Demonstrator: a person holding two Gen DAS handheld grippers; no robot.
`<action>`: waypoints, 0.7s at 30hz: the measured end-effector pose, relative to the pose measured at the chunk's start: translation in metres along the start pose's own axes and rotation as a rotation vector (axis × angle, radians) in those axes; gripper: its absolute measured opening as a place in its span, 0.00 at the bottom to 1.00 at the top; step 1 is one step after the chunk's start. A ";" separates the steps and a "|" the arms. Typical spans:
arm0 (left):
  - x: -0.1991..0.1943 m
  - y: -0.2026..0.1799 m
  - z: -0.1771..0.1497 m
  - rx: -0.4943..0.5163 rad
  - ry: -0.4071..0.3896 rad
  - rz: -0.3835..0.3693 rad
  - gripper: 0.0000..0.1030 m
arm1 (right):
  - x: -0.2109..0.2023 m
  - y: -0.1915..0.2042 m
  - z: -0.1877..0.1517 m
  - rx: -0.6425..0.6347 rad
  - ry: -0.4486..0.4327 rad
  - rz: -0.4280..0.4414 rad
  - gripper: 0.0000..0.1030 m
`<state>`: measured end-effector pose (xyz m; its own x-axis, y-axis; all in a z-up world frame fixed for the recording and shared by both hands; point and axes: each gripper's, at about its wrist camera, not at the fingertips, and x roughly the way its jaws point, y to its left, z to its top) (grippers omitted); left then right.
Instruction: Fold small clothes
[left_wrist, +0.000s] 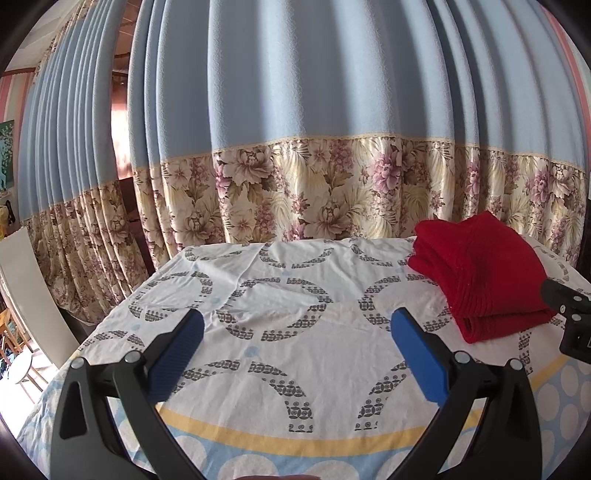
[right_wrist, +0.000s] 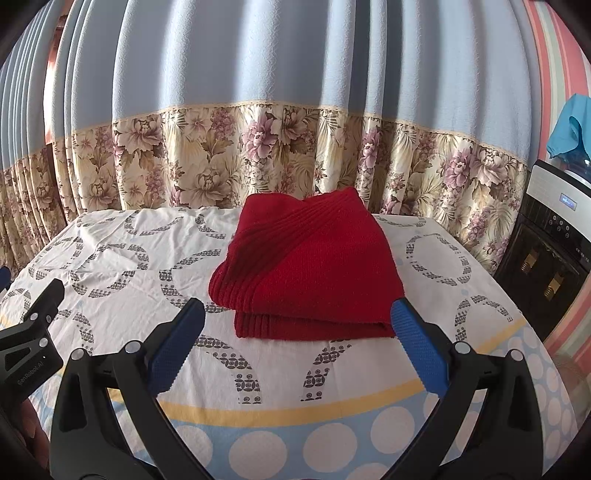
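I found the folded red knitted garment (right_wrist: 310, 269) lying on the white ring-patterned tablecloth (right_wrist: 122, 258), at twelve o'clock from my right gripper (right_wrist: 297, 325). My left gripper (left_wrist: 295, 328) and the right both stood wide apart, holding nothing. A blue floral-bordered curtain (right_wrist: 258, 110) hung behind; nothing obstructed.

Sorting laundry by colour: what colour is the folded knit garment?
Solid dark red folded garment, ribbed; clearest in the right wrist view.
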<state>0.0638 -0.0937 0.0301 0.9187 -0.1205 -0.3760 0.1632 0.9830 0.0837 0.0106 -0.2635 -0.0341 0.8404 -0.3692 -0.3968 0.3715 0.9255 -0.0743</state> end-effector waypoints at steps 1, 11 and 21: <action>0.000 0.000 0.000 0.000 0.001 -0.006 0.99 | 0.000 0.000 0.000 -0.001 -0.001 -0.002 0.97; -0.004 0.001 0.000 0.001 -0.007 -0.013 0.99 | 0.001 0.000 0.000 -0.005 0.003 -0.003 0.97; -0.006 0.000 0.002 0.012 -0.023 -0.025 0.99 | 0.001 0.000 0.000 -0.007 0.003 -0.003 0.97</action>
<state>0.0584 -0.0935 0.0339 0.9223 -0.1484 -0.3568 0.1904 0.9780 0.0852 0.0117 -0.2640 -0.0343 0.8380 -0.3715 -0.3997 0.3710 0.9250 -0.0819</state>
